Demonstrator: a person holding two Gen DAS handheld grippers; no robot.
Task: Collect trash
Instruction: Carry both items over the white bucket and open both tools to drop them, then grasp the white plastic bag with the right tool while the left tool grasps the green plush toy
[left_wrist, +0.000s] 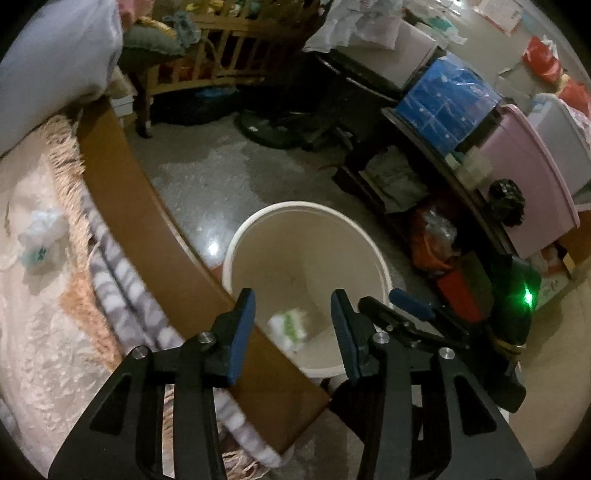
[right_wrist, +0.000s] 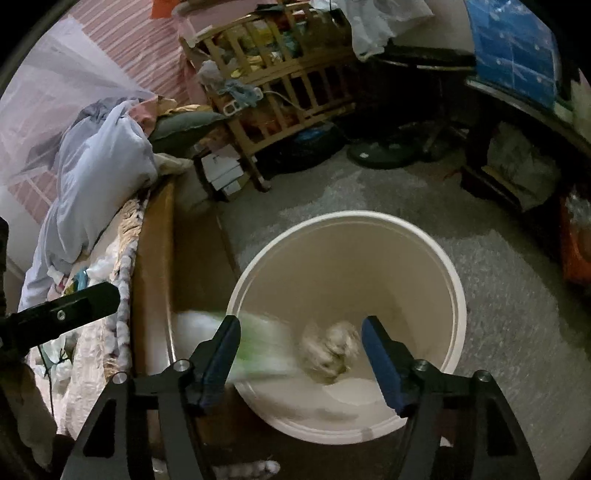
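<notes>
Both tools gape empty above the white bucket (right_wrist: 456, 280).
Left tool (left_wrist: 291, 314) sees a green-and-white wrapper (left_wrist: 290, 326) in it; only right tool (right_wrist: 301, 343) shows the crumpled paper ball (right_wrist: 330, 350).

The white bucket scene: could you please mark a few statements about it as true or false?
1. The white bucket stands on the floor beside the bed frame. True.
2. The right gripper is clamped on a crumpled wad. False: its fingers stand apart, the wad blurred and loose over the bucket.
3. The left gripper is open. True.
4. The bed is cleared of litter. False: a crumpled white piece lies on the bedding.
</notes>
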